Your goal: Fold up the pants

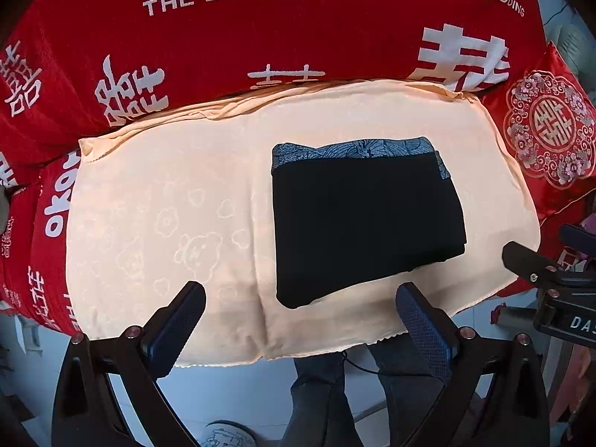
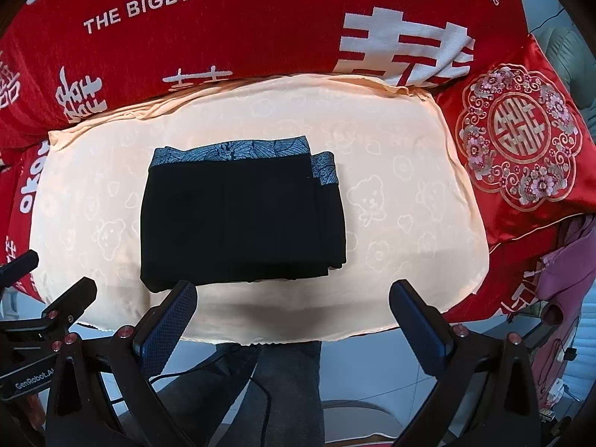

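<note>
Black folded pants (image 2: 242, 219) with a blue patterned waistband lie on the peach towel (image 2: 409, 193), apparently done; both empty, wide-open grippers, left gripper (image 1: 298, 309) and right gripper (image 2: 294, 301), could snag its near edge.

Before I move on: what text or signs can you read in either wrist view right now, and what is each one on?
"THE BIGDAY": red bedspread, white print.
"HAPPY WEDDING": same bedspread, top right; cut to "WEDDING" in the right wrist view.
"oko": bedspread's left edge, cut off by the peach blanket.
Large white double-happiness characters: bedspread.
Double-happiness medallion: red cushion.
"GenRobot.A...": left gripper body, cut off.
"DA...": right gripper body, cut off.
Folded pants: no text.
</note>
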A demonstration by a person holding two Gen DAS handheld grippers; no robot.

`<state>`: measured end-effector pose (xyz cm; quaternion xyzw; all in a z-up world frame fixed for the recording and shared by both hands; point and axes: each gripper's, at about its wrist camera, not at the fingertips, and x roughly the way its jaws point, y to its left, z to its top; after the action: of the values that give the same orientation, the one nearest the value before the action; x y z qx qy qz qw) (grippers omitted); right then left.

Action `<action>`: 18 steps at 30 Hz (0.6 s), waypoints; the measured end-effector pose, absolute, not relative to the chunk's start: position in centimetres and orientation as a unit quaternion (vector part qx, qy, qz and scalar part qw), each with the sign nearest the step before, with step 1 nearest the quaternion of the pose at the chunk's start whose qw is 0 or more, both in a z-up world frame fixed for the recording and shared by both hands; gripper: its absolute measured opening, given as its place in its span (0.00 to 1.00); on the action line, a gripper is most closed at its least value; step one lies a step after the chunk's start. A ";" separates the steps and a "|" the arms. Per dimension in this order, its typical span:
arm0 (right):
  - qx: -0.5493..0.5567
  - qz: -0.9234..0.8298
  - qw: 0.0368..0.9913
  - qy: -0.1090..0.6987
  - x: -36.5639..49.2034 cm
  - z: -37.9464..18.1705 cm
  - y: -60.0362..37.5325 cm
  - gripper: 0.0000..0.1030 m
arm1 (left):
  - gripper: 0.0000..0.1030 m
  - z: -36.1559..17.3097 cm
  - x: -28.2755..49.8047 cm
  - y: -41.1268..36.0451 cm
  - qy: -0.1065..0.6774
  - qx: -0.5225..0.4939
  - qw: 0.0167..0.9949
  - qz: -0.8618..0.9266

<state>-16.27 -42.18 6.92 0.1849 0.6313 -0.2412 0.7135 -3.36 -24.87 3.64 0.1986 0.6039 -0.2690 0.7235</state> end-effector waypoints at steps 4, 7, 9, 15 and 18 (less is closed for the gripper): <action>0.185 -0.236 0.712 0.635 -16.2 6.6 -42.0 1.00 | 0.99 3.6 -3.3 -25.0 0.601 0.203 0.727 -0.262; 0.180 -0.229 0.713 0.638 -16.1 6.3 -42.1 1.00 | 0.99 3.4 -3.4 -25.2 0.599 0.204 0.733 -0.250; 0.177 -0.226 0.715 0.638 -16.1 6.2 -42.3 1.00 | 0.99 3.1 -3.4 -25.4 0.602 0.205 0.732 -0.244; 0.169 -0.216 0.715 0.643 -16.6 5.5 -43.5 1.00 | 0.99 2.6 -4.1 -26.3 0.606 0.213 0.734 -0.222; 0.171 -0.206 0.715 0.646 -17.0 5.3 -44.2 1.00 | 0.99 2.8 -4.5 -26.5 0.605 0.210 0.738 -0.211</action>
<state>-16.96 -44.23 5.34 0.1711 0.6457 -0.2060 0.7151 -4.49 -26.53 2.83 0.2097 0.6055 -0.2107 0.7383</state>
